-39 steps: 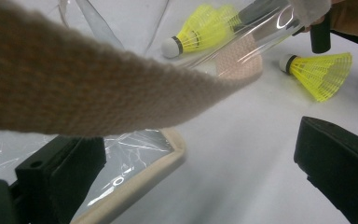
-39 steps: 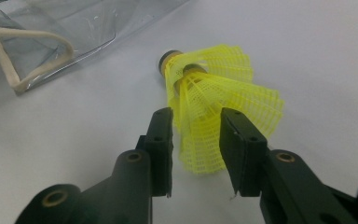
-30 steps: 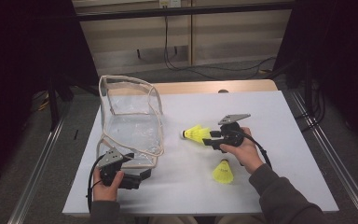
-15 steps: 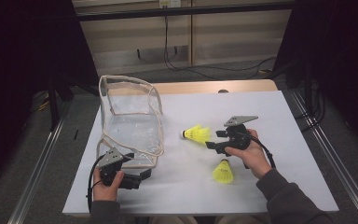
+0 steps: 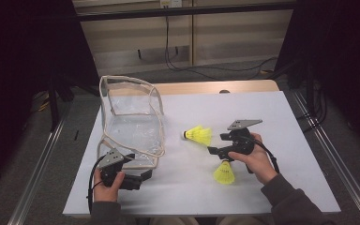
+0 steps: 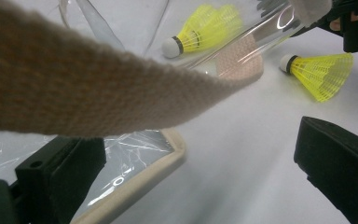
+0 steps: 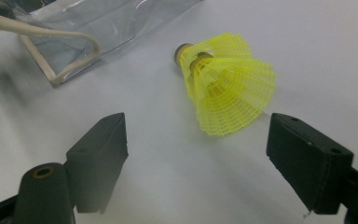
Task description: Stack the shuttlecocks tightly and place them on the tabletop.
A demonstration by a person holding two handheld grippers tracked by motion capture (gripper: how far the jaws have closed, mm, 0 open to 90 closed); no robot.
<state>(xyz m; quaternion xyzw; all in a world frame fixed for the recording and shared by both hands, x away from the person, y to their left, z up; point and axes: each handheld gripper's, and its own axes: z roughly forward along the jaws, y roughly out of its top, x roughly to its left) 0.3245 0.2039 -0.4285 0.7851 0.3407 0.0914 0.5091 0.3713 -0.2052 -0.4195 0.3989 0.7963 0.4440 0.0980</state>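
jaws of your right gripper (image 7: 196,154) have just been opening, wide and empty, behind the yellow shuttlecock (image 7: 226,88); left gripper (image 6: 191,172) gapes beside the bag (image 5: 131,126).

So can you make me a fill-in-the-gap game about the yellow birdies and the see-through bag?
1. The number of yellow shuttlecocks lying on the white table is ____.
2. The jaws of the right gripper stand ____, with nothing pressed between them.
3. The left gripper sits at the edge of the clear ____.
4. The shuttlecock farther from the person lies between the right gripper and the ____.

Missing words: two; open; bag; bag
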